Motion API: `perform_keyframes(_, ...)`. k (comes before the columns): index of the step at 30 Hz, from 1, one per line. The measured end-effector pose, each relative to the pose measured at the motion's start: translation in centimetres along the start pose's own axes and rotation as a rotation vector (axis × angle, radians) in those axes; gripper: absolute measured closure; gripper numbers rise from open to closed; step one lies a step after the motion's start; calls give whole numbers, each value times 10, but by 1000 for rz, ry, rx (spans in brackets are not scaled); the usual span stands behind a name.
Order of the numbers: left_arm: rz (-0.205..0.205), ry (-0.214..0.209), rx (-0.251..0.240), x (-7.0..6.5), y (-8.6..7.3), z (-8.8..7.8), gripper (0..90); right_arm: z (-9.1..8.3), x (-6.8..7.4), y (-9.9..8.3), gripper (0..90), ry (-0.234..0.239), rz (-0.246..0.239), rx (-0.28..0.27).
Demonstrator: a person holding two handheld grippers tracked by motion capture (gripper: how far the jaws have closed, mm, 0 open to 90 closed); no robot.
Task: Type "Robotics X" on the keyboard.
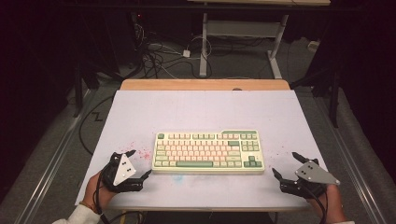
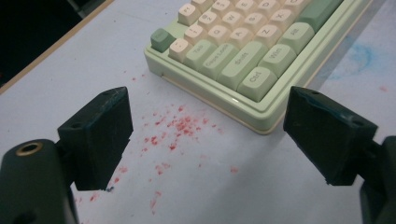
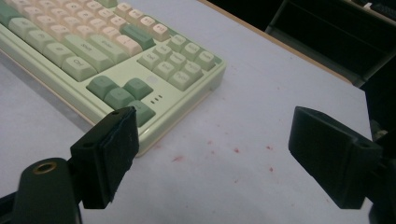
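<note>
A green and cream keyboard (image 1: 208, 151) is lying flat on the white table top (image 1: 201, 107), a little nearer the person's edge than the far one, with its long side running across the table. The left gripper (image 1: 138, 164) is sitting just off the keyboard's near left corner, held in the person's left hand (image 1: 100, 189), and its jaws are standing wide apart with nothing between them. In the left gripper view the left gripper (image 2: 208, 135) is looking along the table at that corner of the keyboard (image 2: 243, 51), and red specks (image 2: 180, 126) are lying scattered on the white surface between the jaws; a faint blue smudge (image 2: 362, 56) is showing further off beside the keyboard's front edge. The right gripper (image 1: 286, 164) is resting near the keyboard's near right corner, apart from it, in the person's right hand (image 1: 329, 205), and its jaws are also spread open and gripping nothing. In the right gripper view the right gripper (image 3: 212, 154) is facing the arrow-key end of the keyboard (image 3: 112, 56); one jaw is appearing to overlap the keyboard's corner, though whether it is touching is hard to tell from this angle. A wooden strip (image 1: 205, 84) is running along the far edge of the table.
</note>
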State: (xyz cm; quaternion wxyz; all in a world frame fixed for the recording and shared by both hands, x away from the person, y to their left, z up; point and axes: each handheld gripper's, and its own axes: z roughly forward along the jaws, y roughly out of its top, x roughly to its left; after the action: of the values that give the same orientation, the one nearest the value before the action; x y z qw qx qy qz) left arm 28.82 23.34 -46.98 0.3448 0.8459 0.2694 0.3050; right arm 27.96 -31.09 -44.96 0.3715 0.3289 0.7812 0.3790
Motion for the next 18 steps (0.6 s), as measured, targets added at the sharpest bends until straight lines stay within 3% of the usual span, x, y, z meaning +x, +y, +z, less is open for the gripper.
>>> perform_keyframes(6, -4, -10, 9, -1, -2, 2, 149, 5, -2, -12, 168, 6, 18, 34)
perform_keyframes(18, 18, -18, 4, -6, -4, 1, 150, 3, 4, -5, 168, 2, -3, 2)
